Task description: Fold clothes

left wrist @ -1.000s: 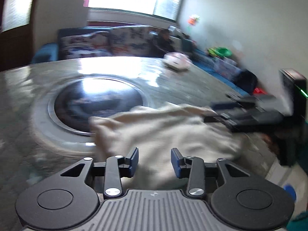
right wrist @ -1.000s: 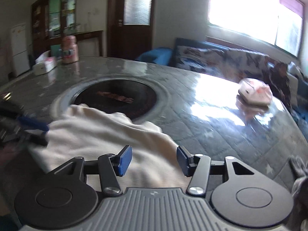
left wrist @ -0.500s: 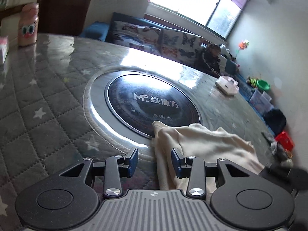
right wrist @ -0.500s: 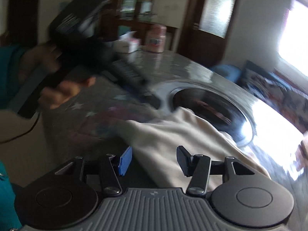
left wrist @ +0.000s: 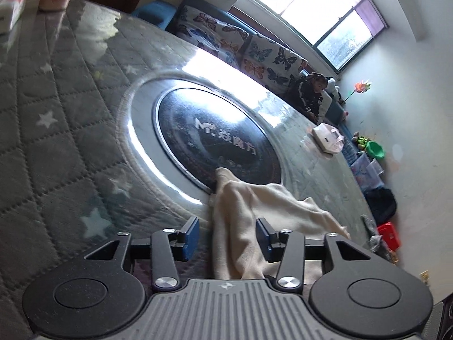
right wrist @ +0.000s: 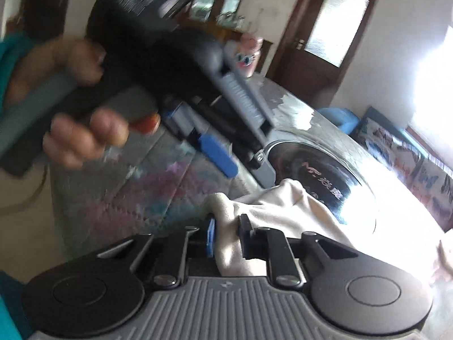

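My right gripper is closing on a bunched edge of the cream, soft knit garment, and its pads already press the cloth from both sides. My left gripper is opening; a fold of the same cream garment runs between its blue pads, but they do not touch it, so this side is free.

The garment lies crumpled on the grey quilted table cover with white stars, near my edge of the table, and its far corner rests on the round black glass plate with a silver ring in the middle.

I see some risks. The right grip holds a thick bunch, maybe more than one layer, so if I lift, the cloth may come up twisted and not flat. If the left gripper does not close in time, only one corner rises and the rest drags across the shiny plate. In the right view, my left hand with its tool is very near, so the two grippers may collide.
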`<state>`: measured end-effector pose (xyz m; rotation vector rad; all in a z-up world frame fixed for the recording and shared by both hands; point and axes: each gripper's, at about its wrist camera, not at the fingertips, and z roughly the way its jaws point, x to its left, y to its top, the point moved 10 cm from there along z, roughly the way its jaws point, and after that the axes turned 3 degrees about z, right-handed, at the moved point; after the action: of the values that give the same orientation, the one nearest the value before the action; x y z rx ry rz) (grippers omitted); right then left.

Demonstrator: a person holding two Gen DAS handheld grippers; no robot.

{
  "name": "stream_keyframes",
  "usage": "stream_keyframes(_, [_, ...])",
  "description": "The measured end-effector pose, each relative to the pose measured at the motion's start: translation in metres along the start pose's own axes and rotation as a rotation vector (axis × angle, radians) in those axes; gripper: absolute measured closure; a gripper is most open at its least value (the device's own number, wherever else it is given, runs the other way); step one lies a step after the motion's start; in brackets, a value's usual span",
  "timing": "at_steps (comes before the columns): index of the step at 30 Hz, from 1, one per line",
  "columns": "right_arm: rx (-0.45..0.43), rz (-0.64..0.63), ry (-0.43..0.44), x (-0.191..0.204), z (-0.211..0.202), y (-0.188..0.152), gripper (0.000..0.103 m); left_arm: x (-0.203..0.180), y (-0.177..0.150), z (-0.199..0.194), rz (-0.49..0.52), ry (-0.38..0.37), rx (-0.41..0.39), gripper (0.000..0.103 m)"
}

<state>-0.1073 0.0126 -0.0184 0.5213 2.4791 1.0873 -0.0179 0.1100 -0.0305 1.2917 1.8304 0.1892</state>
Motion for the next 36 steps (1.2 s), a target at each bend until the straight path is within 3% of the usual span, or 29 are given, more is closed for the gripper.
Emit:
stream_keyframes(7, [-0.065,0.156,0.051,-0.030,-0.025,0.010,0.092,-0.016,0.000,0.021,-0.095,-0.072,0.044,0.048])
stream_keyframes(13, [-0.087,0.184,0.071,-0.036,-0.037,0.007,0.093,-0.026,-0.005,0.040,-0.185,-0.119,0.086,0.050])
stream_keyframes(17, [-0.094,0.197,0.088,-0.034,-0.041,0.001,0.093,-0.018,-0.012,0.048,-0.265,-0.122,0.104,0.071])
stream_keyframes(25, [-0.094,0.205,0.104,-0.034,-0.038,-0.006,0.093,-0.014,-0.015,0.047,-0.266,-0.105,0.087,0.081])
stream_keyframes(27, [-0.094,0.202,0.108,-0.035,-0.040,-0.008,0.087,-0.015,-0.015,0.046,-0.247,-0.091,0.080,0.081])
stream_keyframes(31, [-0.110,0.253,0.060,-0.055,-0.055,-0.017,0.078,-0.016,-0.015,0.045,-0.226,-0.088,0.075,0.082])
stream_keyframes(36, [-0.073,0.395,-0.093,-0.118,-0.069,-0.052,0.073,-0.016,-0.014,0.043,-0.191,-0.074,0.068,0.082])
